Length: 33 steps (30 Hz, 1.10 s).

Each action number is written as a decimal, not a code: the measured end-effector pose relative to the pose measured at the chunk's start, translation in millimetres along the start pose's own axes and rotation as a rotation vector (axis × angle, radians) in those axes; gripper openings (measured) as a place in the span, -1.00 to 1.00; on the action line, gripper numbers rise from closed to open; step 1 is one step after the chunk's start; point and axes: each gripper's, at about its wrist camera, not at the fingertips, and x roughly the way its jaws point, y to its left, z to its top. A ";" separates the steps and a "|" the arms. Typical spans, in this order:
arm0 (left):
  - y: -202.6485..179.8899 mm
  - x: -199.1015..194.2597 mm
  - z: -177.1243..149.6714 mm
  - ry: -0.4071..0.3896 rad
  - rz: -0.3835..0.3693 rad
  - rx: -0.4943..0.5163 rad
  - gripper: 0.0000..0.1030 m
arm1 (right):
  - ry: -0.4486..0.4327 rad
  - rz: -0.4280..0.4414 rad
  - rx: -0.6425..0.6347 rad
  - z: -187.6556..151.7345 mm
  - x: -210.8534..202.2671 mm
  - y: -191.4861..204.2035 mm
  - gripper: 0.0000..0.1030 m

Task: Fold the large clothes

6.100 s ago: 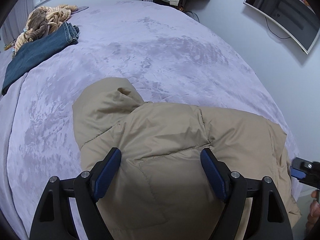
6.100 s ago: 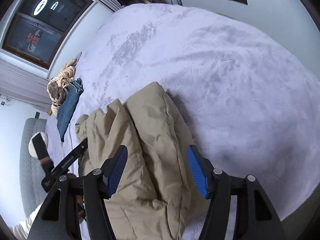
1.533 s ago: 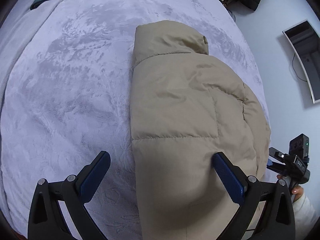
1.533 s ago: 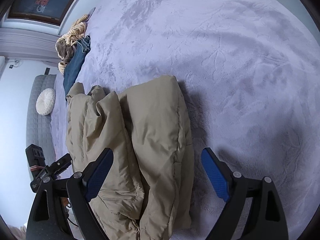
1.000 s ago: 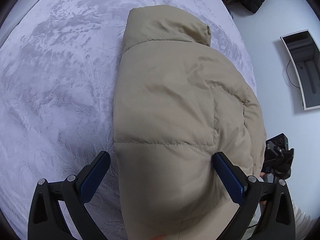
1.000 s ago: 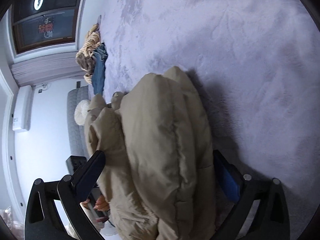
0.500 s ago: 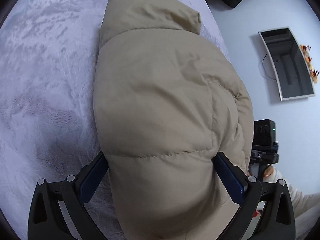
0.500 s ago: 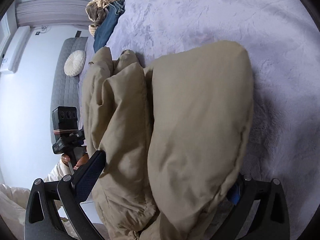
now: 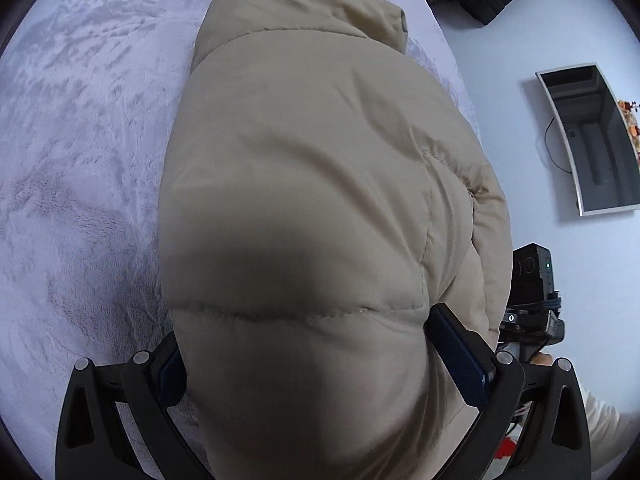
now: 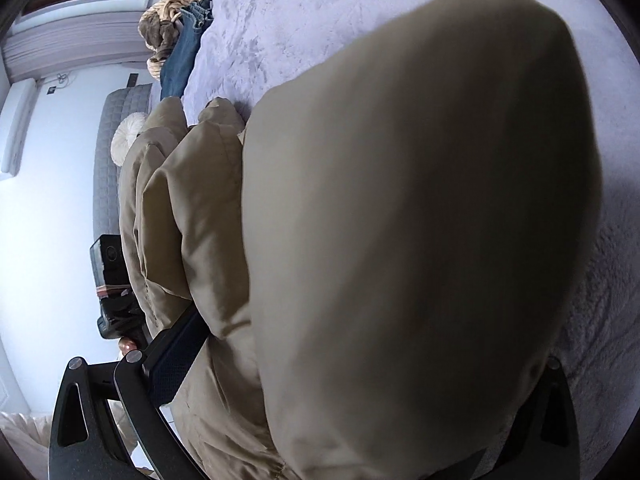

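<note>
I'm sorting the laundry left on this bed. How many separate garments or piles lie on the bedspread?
2: the beige puffer jacket between both grippers, and a pile of jeans with a tan striped garment at the bed's far edge. The jacket may hide more.

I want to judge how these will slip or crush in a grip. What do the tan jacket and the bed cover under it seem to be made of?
The jacket looks like a smooth woven synthetic shell, matte with a faint sheen, over puffy filling: stitched quilt lines and rounded bulges show it. The bed cover looks like plush fleece or short-pile velour, with brushed streaks in the nap. The exact fibres cannot be told.
</note>
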 end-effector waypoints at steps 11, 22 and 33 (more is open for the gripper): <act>-61.2 -23.2 -7.2 -0.110 0.118 0.096 0.41 | -0.051 0.010 0.016 -13.9 -15.5 20.8 -0.12; -40.6 -106.0 0.7 -0.209 0.119 0.128 0.41 | -0.093 0.037 -0.085 -14.8 -14.3 91.1 -0.17; 73.0 -201.1 70.0 -0.251 0.114 0.144 0.41 | -0.144 0.038 -0.138 2.4 66.1 176.0 -0.17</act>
